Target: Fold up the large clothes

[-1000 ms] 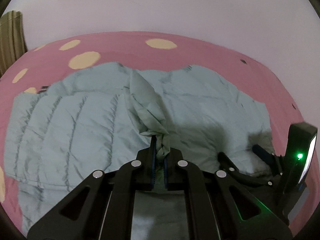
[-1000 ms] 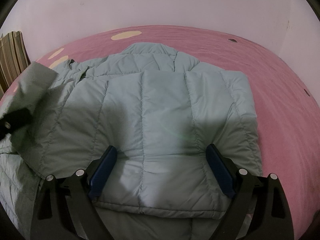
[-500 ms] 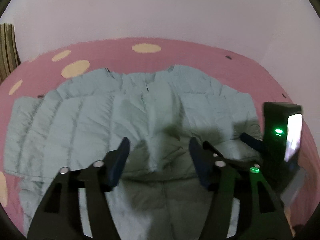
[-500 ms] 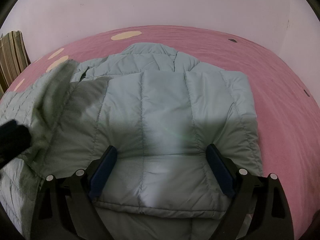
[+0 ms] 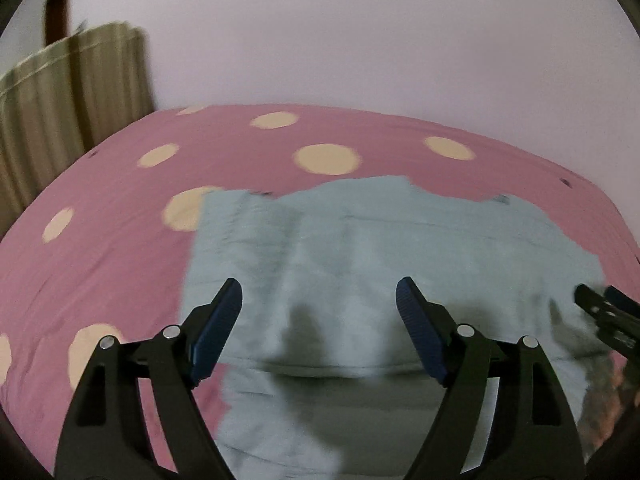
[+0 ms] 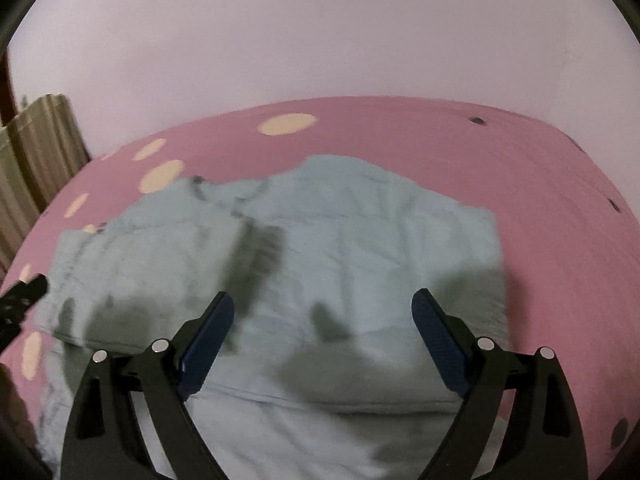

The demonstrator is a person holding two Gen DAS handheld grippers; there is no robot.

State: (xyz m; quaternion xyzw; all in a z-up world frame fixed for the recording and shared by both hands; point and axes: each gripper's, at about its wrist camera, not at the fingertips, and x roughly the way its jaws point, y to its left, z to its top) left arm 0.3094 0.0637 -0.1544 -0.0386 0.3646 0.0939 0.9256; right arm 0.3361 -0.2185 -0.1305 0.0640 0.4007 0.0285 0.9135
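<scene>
A pale blue quilted jacket (image 5: 400, 264) lies spread on the pink bed cover, with both sides folded in over its middle; it also shows in the right wrist view (image 6: 360, 264). My left gripper (image 5: 319, 308) is open and empty, held above the jacket's left part. My right gripper (image 6: 323, 326) is open and empty above the jacket's lower middle. The right gripper's tip shows at the right edge of the left wrist view (image 5: 604, 308). The left gripper's tip shows at the left edge of the right wrist view (image 6: 20, 300). Both views are blurred.
The pink bed cover (image 5: 100, 248) with cream dots (image 5: 326, 159) surrounds the jacket; it also shows in the right wrist view (image 6: 560, 200). A white wall (image 5: 360, 40) stands behind the bed. A beige striped curtain (image 5: 60, 100) hangs at the far left.
My left gripper let go of the jacket's sleeve, opened, pulled back and swung left. The sleeve now lies flat on the jacket. My right gripper stayed open and drew back a little.
</scene>
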